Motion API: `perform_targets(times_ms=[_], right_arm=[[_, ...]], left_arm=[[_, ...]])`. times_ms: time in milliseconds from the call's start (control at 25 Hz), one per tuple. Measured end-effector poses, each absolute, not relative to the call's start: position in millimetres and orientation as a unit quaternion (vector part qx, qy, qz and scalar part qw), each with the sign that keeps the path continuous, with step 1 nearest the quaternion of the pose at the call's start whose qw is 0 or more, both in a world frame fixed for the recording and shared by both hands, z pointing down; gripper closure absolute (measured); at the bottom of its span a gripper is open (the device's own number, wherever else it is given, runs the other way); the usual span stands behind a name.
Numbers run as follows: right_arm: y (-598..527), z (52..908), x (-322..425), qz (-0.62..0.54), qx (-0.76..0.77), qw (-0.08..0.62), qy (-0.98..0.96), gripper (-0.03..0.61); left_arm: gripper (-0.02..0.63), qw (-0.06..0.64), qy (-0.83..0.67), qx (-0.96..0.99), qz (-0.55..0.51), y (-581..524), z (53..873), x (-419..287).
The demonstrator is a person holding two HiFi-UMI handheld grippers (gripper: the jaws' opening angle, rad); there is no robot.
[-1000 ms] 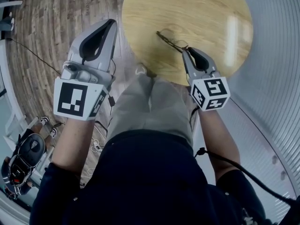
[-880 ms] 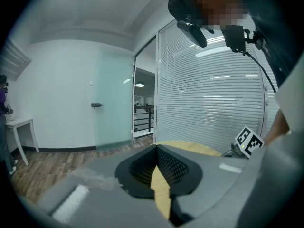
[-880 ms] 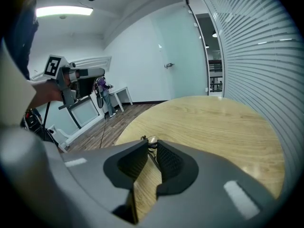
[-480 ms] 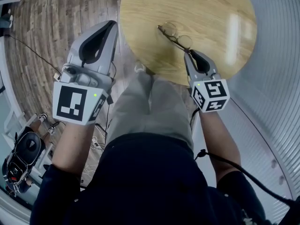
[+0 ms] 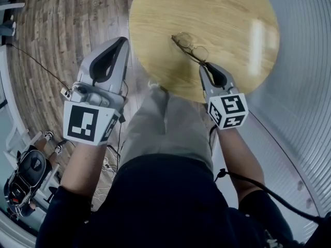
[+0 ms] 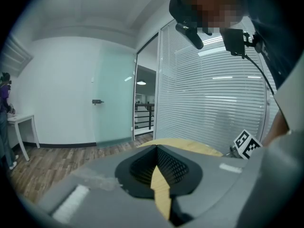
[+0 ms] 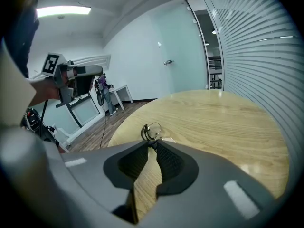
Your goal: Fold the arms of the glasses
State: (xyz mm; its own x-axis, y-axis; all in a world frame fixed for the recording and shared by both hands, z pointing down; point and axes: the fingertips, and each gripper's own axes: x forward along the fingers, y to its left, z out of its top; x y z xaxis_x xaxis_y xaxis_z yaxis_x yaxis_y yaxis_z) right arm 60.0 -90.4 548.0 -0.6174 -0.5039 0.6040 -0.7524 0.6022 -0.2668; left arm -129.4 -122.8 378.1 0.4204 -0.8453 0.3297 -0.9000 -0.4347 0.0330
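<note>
Right tongs [image 5: 202, 65] pinched shut on one arm-tip of the glasses [image 5: 189, 46], which rested on the counter [image 5: 232, 14], long axis running ahead of the tips; left tongs [image 5: 123, 40], closed and empty, hovered farther off.

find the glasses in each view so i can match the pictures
Head view: upper centre, glasses on the table, at the tip of the right claw.
Left gripper view: not in it; only the table's edge shows.
Right gripper view: centre, glasses right at the tip of the claw.
Shared landmark: the round wooden table.
</note>
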Motion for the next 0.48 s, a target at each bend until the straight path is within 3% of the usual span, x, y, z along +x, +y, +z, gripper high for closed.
perform_targets(times_ms=[480], right_arm=[[-101,550,64,0.258,0.359,0.235,-0.865,0.512]], left_arm=[[0.612,0.098,-0.533,0.830,0.136,-125,374,-128]])
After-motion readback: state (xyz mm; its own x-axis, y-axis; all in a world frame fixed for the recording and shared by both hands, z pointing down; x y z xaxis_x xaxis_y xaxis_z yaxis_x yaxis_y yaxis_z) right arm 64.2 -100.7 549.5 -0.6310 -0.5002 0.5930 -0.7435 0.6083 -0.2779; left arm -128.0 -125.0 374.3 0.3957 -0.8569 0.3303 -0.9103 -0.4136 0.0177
